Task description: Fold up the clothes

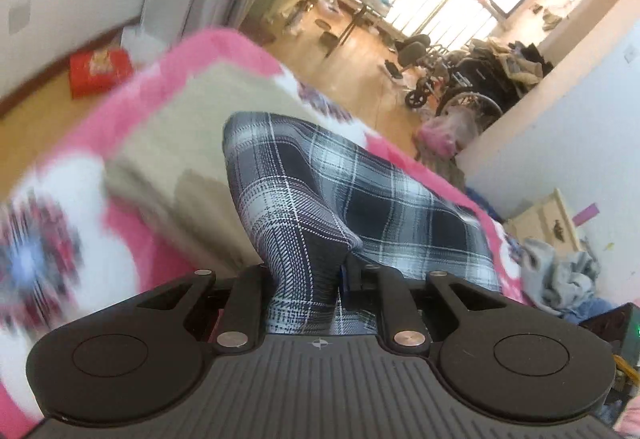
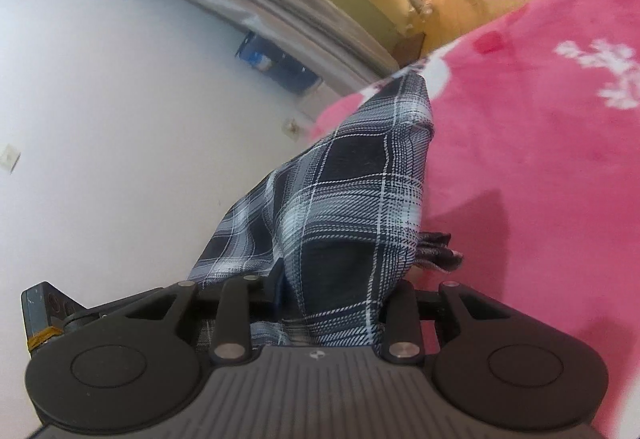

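A black, grey and white plaid garment (image 1: 320, 179) rises in a taut fold from a pink flowered blanket (image 1: 132, 79) on the bed. My left gripper (image 1: 306, 273) is shut on a bunch of it, and the cloth hides the fingertips. In the right wrist view the same plaid garment (image 2: 360, 167) hangs lifted over the pink blanket (image 2: 540, 159). My right gripper (image 2: 332, 287) is shut on a thicker bunch, with a dark edge of cloth sticking out to the right. Both views are blurred at the edges.
A beige panel (image 1: 180, 127) lies on the blanket to the left of the garment. On the floor sit a red box (image 1: 98, 73), wheelchairs (image 1: 460, 87) and a grey clothes pile (image 1: 560, 275). A white wall (image 2: 100, 119) stands left of the bed.
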